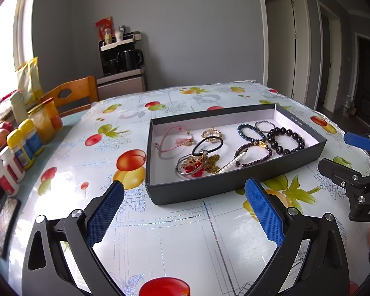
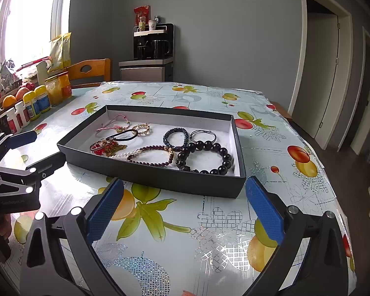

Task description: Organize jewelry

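Note:
A shallow black box (image 1: 209, 191) (image 2: 145, 176) with a white floor sits on the table and holds several pieces of jewelry: a large dark bead bracelet (image 1: 287, 140) (image 2: 206, 157), a garnet and pearl bracelet (image 1: 252, 155) (image 2: 150, 156), a blue bead bracelet (image 1: 250, 132) (image 2: 175, 137), a pink cord bracelet (image 1: 174, 139) (image 2: 113, 123), a black hair tie (image 1: 207, 145) (image 2: 122, 135) and a tangle of red and gold chain (image 1: 196, 166) (image 2: 106, 148). My left gripper (image 1: 183, 209) is open and empty, in front of the box. My right gripper (image 2: 185, 207) is open and empty, in front of the box.
The table has a fruit-print cloth (image 1: 175, 236) (image 2: 175, 234). Bottles and jars (image 1: 24, 143) (image 2: 37, 101) line its left edge. A wooden chair (image 1: 71, 93) (image 2: 88, 71) stands behind. The right gripper shows at the right of the left wrist view (image 1: 352, 170).

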The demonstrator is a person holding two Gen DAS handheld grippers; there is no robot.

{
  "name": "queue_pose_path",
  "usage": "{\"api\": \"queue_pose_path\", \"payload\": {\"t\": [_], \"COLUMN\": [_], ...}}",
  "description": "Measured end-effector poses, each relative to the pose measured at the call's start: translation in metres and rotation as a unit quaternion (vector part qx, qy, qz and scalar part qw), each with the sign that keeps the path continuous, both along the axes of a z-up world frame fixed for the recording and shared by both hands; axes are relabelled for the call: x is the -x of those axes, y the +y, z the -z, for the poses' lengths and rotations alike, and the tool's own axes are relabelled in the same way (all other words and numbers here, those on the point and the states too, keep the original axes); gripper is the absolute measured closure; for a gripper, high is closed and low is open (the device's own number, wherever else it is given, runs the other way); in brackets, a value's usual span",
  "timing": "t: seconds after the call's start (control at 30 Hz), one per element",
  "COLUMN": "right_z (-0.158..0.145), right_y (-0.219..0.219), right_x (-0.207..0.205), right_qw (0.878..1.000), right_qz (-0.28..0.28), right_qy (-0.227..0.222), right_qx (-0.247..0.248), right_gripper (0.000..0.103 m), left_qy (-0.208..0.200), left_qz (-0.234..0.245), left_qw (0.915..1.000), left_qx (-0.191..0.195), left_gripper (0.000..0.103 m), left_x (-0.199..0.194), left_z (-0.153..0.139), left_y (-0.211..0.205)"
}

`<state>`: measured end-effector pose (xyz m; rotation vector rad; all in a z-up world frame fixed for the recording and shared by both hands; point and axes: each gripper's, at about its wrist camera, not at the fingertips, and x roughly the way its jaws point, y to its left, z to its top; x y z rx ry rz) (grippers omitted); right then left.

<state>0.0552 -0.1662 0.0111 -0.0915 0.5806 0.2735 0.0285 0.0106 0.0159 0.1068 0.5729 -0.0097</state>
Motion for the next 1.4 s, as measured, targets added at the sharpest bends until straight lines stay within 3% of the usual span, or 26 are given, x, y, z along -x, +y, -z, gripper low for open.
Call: {"api": "queue_pose_path", "payload": {"t": [1.4], "right_z": [-0.0001], "right_y": [-0.0004], "right_x": [-0.0005], "right_qw": [1.0], "right_qz": [0.0], "right_qy": [0.001], "right_qx": [0.0], "right_gripper": [0.005], "left_qy": [0.009], "left_qz": [0.004], "left_qw": [0.9999], "left_qx": [0.005], "left_gripper": [0.003], "left_x": [-0.0024], "left_z": [0.0051], "left_y": [0.0035]}}
